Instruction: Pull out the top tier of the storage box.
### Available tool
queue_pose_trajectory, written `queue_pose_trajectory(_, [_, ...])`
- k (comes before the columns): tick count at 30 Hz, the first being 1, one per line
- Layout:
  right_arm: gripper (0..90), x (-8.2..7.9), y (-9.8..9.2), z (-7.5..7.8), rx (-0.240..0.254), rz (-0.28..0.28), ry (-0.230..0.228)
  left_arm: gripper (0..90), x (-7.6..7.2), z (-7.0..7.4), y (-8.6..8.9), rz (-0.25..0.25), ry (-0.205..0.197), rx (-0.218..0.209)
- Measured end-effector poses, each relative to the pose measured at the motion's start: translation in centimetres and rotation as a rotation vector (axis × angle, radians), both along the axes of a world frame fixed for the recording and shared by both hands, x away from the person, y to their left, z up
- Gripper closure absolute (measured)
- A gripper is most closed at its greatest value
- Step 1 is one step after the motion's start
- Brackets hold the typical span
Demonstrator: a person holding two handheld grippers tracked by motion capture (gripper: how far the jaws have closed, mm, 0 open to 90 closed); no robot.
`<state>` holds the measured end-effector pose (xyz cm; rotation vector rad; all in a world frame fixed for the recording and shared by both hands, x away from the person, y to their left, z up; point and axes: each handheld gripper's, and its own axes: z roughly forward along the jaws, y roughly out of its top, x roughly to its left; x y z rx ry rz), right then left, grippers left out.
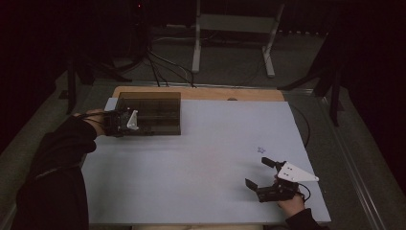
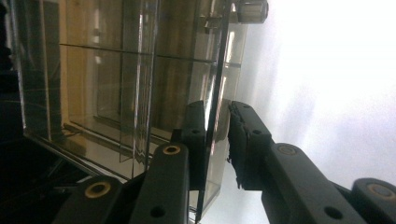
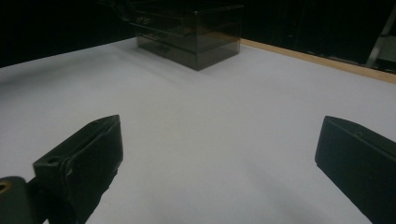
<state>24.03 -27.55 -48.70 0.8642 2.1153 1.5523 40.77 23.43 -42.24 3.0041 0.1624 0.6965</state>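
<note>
One wide white table (image 1: 201, 167) carries everything, with a strip of bare wood (image 1: 201, 92) along its far edge. At the far left corner of the white sheet stands a smoked clear plastic box (image 1: 149, 113), low and rectangular, with thin see-through walls, inner shelves or dividers and a small clear knob (image 2: 251, 10) at one end of a panel. Whether anything lies inside cannot be told; the compartments look bare through the tinted walls.

From the left gripper view, one thin upright panel (image 2: 214, 121) of the box runs edge-on between the two black jaws of the left claw (image 2: 216, 140). The inner jaw lies against the panel; the outer pad stands just beside it, with a sliver of light between, so a firm clamp cannot be confirmed. The dark-sleeved left forearm (image 1: 62, 158) reaches in from the bottom left, the hand level with the box's left end.

Near the front right of the table, well apart from the box, the right claw (image 1: 261, 172) rests low over the sheet in the right hand (image 1: 291, 203), its jaws spread wide with nothing between them.
</note>
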Motion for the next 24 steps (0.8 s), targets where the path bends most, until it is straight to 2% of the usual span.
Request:
queue_pose_trajectory(1, [1.0,0.0,0.0,0.0,0.002,0.0,-0.001,79.0,0.1,0.0,0.1,-0.031,0.009,0.009])
queue_pose_trajectory(2, [1.0,0.0,0.0,0.0,0.002,0.0,-0.001,79.4,0.1,0.0,0.1,-0.031,0.009,0.009])
queue_pose_trajectory(4, [1.0,0.0,0.0,0.0,0.001,0.0,0.0,80.2,0.4,0.2,0.1,-0.043,0.033,0.009])
queue_pose_trajectory(6, [1.0,0.0,0.0,0.0,0.001,0.0,-0.001,80.8,0.4,0.3,0.2,-0.059,0.035,0.012])
queue_pose_trajectory(9, [1.0,0.0,0.0,0.0,0.001,-0.001,-0.001,81.3,0.4,0.4,0.5,-0.096,0.05,0.002])
queue_pose_trajectory(10, [1.0,0.0,0.0,0.0,0.001,-0.001,-0.001,81.6,0.4,0.4,0.5,-0.096,0.05,0.002])
queue_pose_trajectory(13, [1.0,0.0,0.0,0.0,0.002,-0.002,-0.001,82.3,0.2,0.5,0.8,-0.107,0.085,-0.025])
queue_pose_trajectory(24, [1.0,0.0,-0.1,0.0,0.0,-0.006,-0.003,83.3,-1.0,0.8,1.0,-0.129,0.124,-0.022])
